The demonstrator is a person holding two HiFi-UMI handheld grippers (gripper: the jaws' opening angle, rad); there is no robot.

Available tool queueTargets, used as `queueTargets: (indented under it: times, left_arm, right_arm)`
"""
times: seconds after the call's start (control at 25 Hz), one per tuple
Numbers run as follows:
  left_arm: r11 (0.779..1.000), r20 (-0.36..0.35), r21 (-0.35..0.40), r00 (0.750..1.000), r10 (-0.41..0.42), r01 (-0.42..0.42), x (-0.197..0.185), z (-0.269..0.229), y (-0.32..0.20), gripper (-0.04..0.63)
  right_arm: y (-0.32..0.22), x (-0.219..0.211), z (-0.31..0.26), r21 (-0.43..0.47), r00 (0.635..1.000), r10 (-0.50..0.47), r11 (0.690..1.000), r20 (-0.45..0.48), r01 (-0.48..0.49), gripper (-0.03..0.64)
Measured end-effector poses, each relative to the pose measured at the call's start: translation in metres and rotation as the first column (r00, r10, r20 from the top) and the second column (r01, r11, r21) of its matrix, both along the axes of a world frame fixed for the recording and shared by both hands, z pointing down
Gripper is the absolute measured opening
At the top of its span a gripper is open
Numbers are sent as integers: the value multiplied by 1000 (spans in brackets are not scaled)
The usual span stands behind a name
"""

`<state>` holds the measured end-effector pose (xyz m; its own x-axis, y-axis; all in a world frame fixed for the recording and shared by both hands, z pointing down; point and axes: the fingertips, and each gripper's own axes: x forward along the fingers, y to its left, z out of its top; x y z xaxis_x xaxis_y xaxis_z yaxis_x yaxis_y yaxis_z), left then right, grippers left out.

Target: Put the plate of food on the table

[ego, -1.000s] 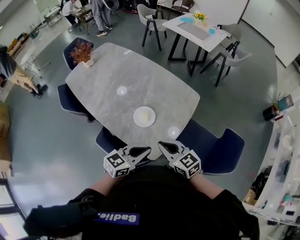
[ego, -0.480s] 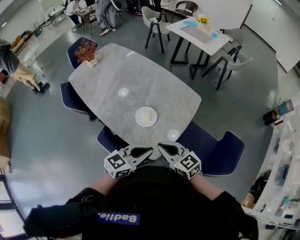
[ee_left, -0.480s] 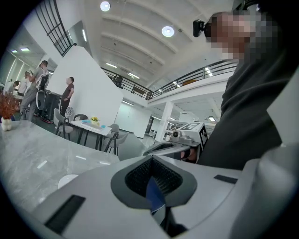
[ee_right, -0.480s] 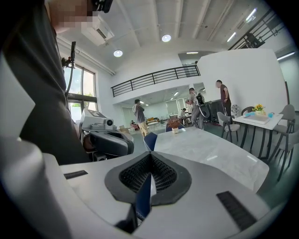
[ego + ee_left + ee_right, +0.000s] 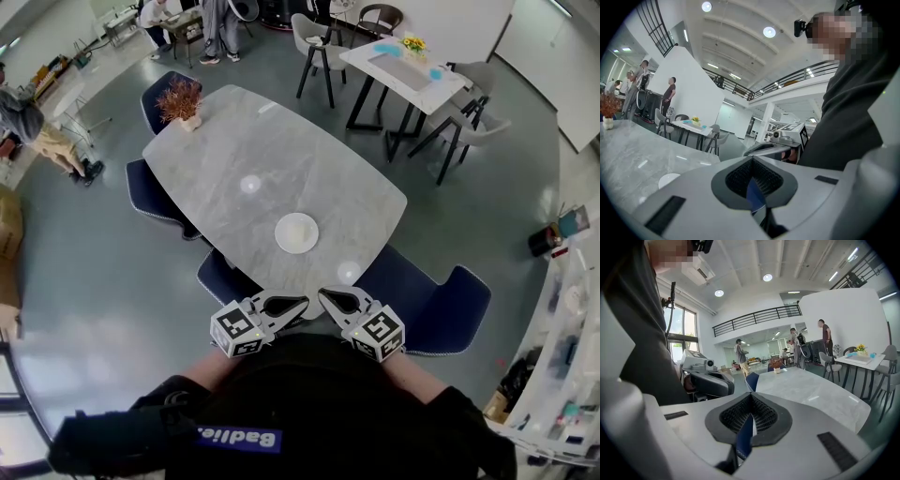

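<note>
1. Reference is the grey table (image 5: 281, 141); every place below is given against it.
2. The plate (image 5: 296, 232) is sitting flat on the grey table, in its near half and a little inboard of the near edge. It is touching nothing else.
3. Something pale is lying on the plate. It is probably the food, but it is too small in the head view to say what.
4. The left gripper (image 5: 292, 304) is hanging just off the table's near edge, close against the person's torso. Its pads are pressing together with nothing between them, as its own view is showing.
5. The right gripper (image 5: 328, 296) is hanging beside it, just off the same near edge. Its pads are also pressing together and pinching nothing.
6. Both grippers are angling their tips toward each other, close together, and pointing slightly down. Both are well apart from the plate.
7. A potted plant (image 5: 180, 101) is standing at the table's far end, well apart from the plate.
8. A blue chair (image 5: 427, 305) is sitting at the table's near right corner. More chairs of the same colour are tucked in along the near and left sides.
9. A white table (image 5: 403, 66) is standing beyond the grey table's far right side, with yellow flowers (image 5: 413, 43) on it.
10. Some people (image 5: 220, 23) are standing beyond the grey table's far end.
</note>
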<state>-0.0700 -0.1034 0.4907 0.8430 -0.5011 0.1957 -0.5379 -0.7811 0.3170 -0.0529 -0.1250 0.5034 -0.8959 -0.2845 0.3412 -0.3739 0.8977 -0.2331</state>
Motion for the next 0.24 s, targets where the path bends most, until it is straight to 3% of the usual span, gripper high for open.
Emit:
queueTargets:
  times: [0.24]
  left_arm:
    - [1000,-1,-2,1000,0,0,1,-1,2,8]
  right_arm:
    - [2,-3,-2,6,1000,-15,1000,6,15,9]
